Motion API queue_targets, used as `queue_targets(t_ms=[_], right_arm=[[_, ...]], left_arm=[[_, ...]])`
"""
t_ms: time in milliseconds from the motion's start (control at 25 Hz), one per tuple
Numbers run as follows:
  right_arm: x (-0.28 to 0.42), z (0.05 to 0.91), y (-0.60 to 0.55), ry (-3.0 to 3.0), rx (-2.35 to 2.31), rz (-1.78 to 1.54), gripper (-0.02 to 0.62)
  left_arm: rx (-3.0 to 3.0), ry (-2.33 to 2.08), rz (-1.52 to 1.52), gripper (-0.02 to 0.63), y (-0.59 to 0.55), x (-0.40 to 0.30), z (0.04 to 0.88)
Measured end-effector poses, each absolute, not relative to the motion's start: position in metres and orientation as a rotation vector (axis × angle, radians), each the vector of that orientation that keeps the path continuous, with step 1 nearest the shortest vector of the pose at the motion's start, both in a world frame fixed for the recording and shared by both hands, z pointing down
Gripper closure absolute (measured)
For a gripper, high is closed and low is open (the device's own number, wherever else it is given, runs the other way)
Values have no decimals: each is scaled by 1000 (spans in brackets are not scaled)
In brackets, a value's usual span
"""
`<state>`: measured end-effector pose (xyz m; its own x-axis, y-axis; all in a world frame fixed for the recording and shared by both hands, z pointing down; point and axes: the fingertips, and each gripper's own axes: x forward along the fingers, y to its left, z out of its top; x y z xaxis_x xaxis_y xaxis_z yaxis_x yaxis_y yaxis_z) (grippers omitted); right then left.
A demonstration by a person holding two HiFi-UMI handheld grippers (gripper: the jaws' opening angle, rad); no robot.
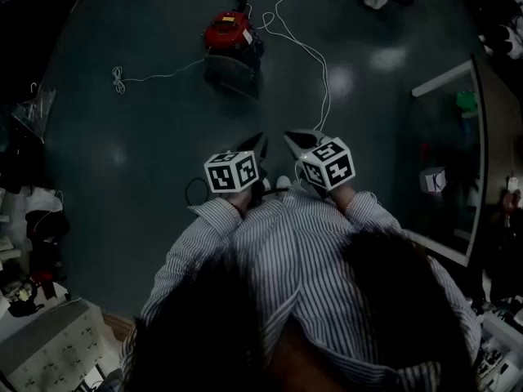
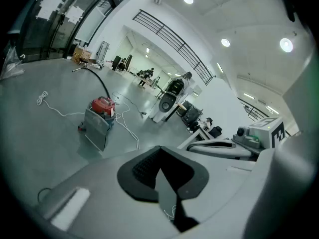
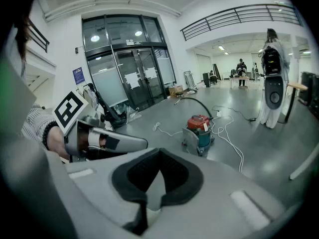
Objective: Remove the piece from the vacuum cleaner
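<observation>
The vacuum cleaner (image 1: 231, 43) stands on the grey floor well ahead of me, with a red top and a grey flat panel (image 1: 233, 76) leaning on its near side. It also shows in the left gripper view as the vacuum cleaner (image 2: 99, 116) and in the right gripper view as the vacuum cleaner (image 3: 199, 131). My left gripper (image 1: 260, 143) and right gripper (image 1: 292, 137) are held side by side in front of my striped shirt, far short of it. Both are shut and hold nothing: left gripper (image 2: 160, 151), right gripper (image 3: 159, 152).
A white cord (image 1: 302, 47) snakes across the floor from the vacuum toward me. A small coiled cord (image 1: 120, 78) lies to its left. A glass-topped table (image 1: 445, 162) stands at the right, a tall white machine (image 3: 273, 83) beyond, and clutter lines the left edge.
</observation>
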<state>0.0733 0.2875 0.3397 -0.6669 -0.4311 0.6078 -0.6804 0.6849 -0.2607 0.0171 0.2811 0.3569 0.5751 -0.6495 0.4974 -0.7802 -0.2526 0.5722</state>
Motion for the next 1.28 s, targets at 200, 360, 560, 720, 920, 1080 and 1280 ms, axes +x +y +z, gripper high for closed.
queue_targets(t_ms=[200, 360, 560, 720, 920, 1080, 1280], right_arm=[[76, 339, 282, -2400, 851, 678, 594], [78, 339, 277, -2410, 854, 687, 594], [79, 339, 272, -2413, 843, 673, 594], [83, 342, 267, -2404, 823, 660, 594], [87, 349, 261, -2404, 776, 733, 594], [99, 353, 250, -2407, 776, 781, 594], [120, 368, 239, -2381, 801, 811, 594]], left_arm=[[2012, -1141, 198, 600, 276, 24, 352], [1999, -1167, 193, 600, 273, 20, 354], [1998, -1170, 196, 600, 269, 23, 355], [1992, -1166, 195, 598, 261, 27, 357], [1976, -1128, 191, 598, 252, 39, 360], [1960, -1130, 190, 598, 244, 48, 365], [1902, -1110, 197, 598, 245, 60, 385]])
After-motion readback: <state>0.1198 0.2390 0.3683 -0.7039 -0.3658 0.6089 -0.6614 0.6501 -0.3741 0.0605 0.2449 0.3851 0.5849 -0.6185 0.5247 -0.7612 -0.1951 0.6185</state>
